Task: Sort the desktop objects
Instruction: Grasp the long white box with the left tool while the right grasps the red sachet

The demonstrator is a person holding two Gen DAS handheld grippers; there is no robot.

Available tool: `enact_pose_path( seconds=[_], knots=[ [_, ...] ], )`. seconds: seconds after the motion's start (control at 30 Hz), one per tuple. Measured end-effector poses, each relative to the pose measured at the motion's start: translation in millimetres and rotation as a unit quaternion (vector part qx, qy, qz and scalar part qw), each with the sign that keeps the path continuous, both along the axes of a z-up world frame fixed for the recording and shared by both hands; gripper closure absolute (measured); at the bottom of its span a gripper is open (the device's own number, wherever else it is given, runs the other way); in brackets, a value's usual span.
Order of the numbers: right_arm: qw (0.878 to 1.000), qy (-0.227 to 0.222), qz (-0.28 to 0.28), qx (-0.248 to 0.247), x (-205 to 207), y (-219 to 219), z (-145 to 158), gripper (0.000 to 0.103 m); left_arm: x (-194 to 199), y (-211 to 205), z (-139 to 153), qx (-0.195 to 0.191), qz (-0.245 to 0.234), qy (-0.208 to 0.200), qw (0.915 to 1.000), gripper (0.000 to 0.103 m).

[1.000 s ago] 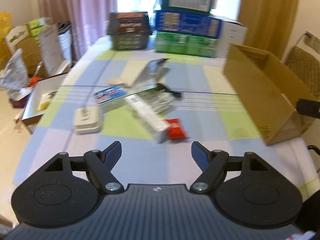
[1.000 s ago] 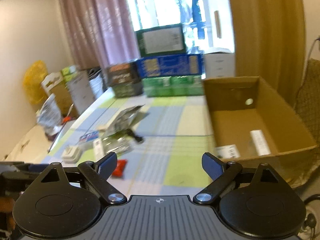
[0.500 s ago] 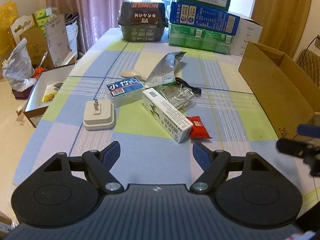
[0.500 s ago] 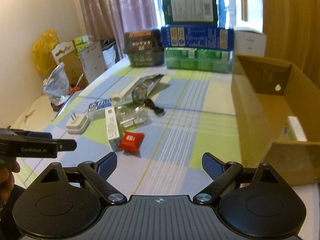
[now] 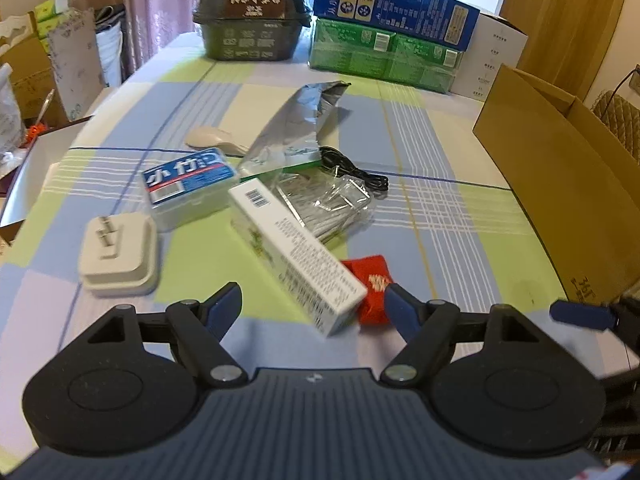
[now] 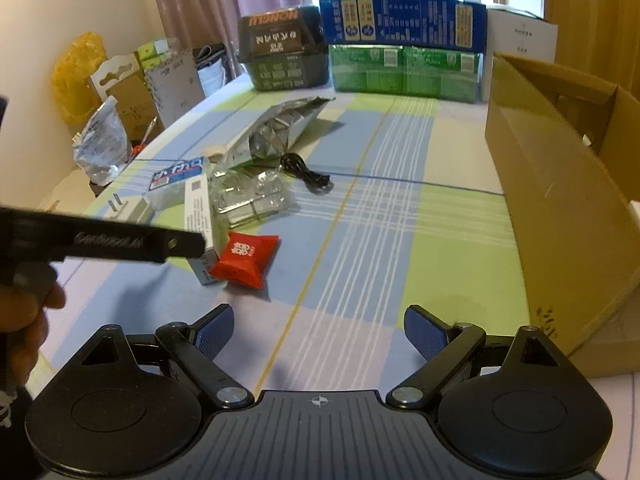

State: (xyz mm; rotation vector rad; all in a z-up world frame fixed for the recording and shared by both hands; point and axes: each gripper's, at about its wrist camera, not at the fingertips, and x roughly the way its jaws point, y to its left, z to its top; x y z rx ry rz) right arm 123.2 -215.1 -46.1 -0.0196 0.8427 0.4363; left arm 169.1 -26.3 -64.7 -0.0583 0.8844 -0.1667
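The cardboard box (image 6: pixel 560 184) at the table's right edge is cut off; its contents cannot be made out. Left gripper (image 5: pixel 314 304) and right gripper (image 6: pixel 319 330) are held wide open, empty.

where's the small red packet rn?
In the left wrist view the small red packet lies on the checked tablecloth, touching the near end of the long white carton, just ahead of the open left hand-held gripper.

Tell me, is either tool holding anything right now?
No. The left tool and right tool are both open and empty; the white carton and red packet lie on the table.
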Motion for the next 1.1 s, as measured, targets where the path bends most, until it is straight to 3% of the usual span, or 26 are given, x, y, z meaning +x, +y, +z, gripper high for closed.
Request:
enact_pose_path(
  seconds=[0.23, 0.43, 0.67, 0.97, 1.1],
  knots=[
    [1.000, 0.010, -0.002, -0.008, 9.2, 7.3, -15.3, 0.014, 23.8, -0.2, -19.1, 0.009, 0.001, 0.005, 0.9999, 0.037],
    [1.000, 0.006, 0.008, -0.006, 12.7, 19.9, -17.6, 0.014, 12.9, 13.2, -20.4, 0.060, -0.008, 0.003, 0.9982, 0.054],
    [1.000, -0.012, 0.022, -0.004, 20.9, 47.2, -20.9, 0.014, 9.3, 34.7, -21.2, 0.073, -0.013, 0.006, 0.9972, 0.079],
    [0.999, -0.015, 0.028, -0.002, 44.3, 80.4, -30.9, 0.044, 11.5, 46.8, -20.9, 0.068, -0.021, 0.001, 0.9975, 0.079],
    [1.000, -0.014, 0.028, -0.006, 49.0, 90.5, -35.0, 0.050, 14.3, 48.1, -21.5, 0.059, -0.022, -0.002, 0.9980, 0.079]
  ],
)
